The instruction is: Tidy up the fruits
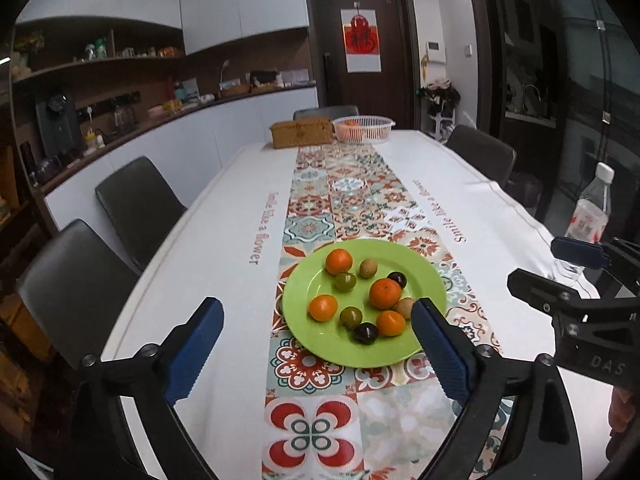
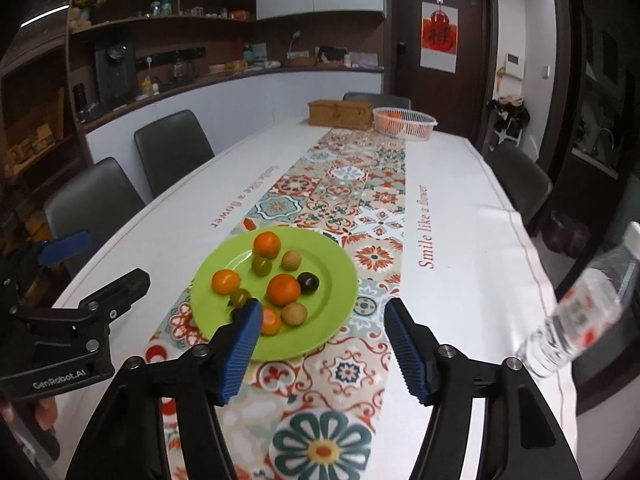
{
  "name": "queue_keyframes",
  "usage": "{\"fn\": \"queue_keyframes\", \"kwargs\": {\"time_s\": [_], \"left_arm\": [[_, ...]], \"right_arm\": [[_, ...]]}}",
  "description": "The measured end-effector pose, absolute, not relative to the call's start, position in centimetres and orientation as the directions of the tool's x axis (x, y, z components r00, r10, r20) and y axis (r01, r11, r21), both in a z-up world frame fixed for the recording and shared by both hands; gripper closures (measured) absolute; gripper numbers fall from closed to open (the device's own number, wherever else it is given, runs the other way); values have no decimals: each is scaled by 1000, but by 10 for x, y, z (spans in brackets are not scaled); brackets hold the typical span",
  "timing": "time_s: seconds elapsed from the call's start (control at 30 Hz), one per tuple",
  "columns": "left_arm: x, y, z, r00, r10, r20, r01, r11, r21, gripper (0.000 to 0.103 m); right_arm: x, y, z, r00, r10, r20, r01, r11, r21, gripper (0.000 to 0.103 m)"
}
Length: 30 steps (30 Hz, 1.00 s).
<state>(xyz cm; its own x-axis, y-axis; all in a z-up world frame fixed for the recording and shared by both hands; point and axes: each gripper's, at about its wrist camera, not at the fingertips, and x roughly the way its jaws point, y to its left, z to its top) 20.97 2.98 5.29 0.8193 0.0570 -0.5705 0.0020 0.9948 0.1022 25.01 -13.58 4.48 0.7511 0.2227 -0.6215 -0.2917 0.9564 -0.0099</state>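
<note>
A green plate (image 1: 430, 280) (image 2: 338, 280) lies on the patterned runner and holds several small fruits. Among them are oranges (image 1: 385, 293) (image 2: 283, 289), green plums (image 1: 345, 282) (image 2: 261, 265), dark plums (image 1: 365, 333) (image 2: 308, 282) and brown longans (image 1: 368, 268) (image 2: 291, 260). My left gripper (image 1: 318, 308) (image 2: 98, 264) hovers open over the plate's near side, its blue pads wide apart and nothing between them. My right gripper (image 2: 324, 307) (image 1: 554, 268) is open too, above the plate's near right rim, touching nothing.
At the table's far end stand a white slotted basket (image 1: 363, 128) (image 2: 404, 122) with oranges and a wicker box (image 1: 302, 132) (image 2: 340, 114). A water bottle (image 1: 590, 208) (image 2: 576, 320) stands at the right table edge. Dark chairs (image 1: 136, 204) line both sides.
</note>
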Motion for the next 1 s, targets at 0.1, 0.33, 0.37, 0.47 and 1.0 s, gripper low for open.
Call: {"fn": "queue_keyframes", "kwargs": {"time_s": [0.1,0.33,0.37,0.47,1.0], "left_arm": [[191,26,62,835,67,-547,-8,994,110,4],[153,18,76,852,48,-522,4,995,98,2],[147,17,78,855,50,-516,2,995,101,1],[130,13,81,864,49,-501,5,994,105,1],[76,3,92,880,30,-475,10,996,83,0]], "right_arm": [[230,-140,53,774,217,-595,-283,959,-17,31],[189,-152,65,809,209,-549,-259,966,-15,24],[182,-153,67,813,208,-543,-258,966,-16,24],[168,-158,71,822,205,-531,-252,968,-16,24],[110,-177,83,864,182,-470,-215,977,-16,19]]}}
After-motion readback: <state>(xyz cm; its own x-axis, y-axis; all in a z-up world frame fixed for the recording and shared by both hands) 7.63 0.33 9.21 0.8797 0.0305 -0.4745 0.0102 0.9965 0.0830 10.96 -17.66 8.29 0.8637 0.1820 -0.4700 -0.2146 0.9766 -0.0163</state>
